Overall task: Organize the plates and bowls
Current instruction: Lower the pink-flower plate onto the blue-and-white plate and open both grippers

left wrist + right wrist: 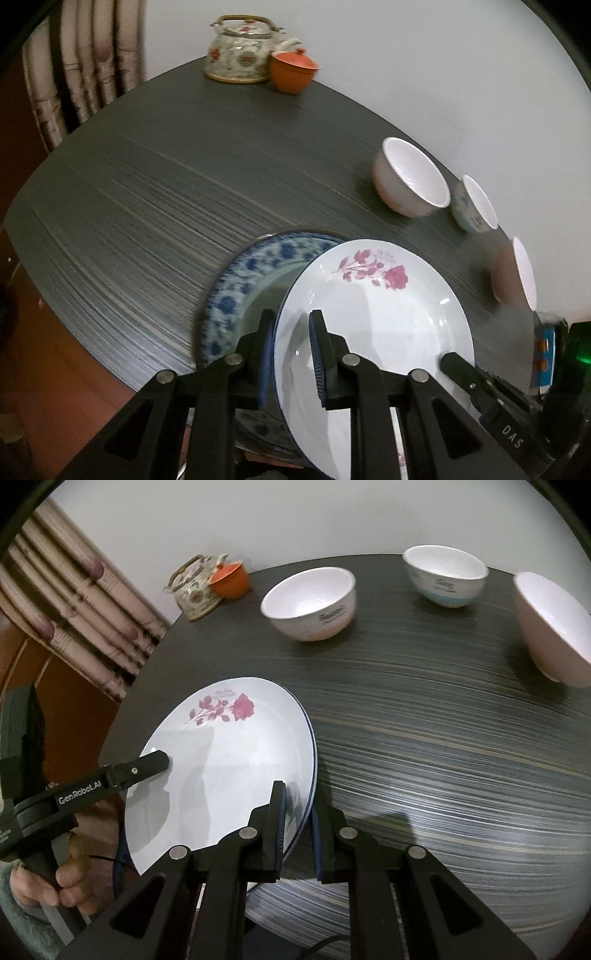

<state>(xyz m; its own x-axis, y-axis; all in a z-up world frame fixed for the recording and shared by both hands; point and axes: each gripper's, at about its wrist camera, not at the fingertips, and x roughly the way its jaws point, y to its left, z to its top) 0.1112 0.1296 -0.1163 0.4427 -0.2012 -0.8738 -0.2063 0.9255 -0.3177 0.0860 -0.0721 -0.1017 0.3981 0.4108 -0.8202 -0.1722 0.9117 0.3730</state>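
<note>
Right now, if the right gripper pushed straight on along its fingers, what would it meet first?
The right gripper is already shut on the rose plate rim. Beyond the rim lies bare dark table, then probably the nearest white bowl; depth is unclear.

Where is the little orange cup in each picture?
Left wrist view: the orange cup sits top centre, at the table's far end, touching the teapot's right side.
Right wrist view: the orange cup is upper left, again right of the teapot.
Shared landmark: the patterned teapot beside it.
</note>
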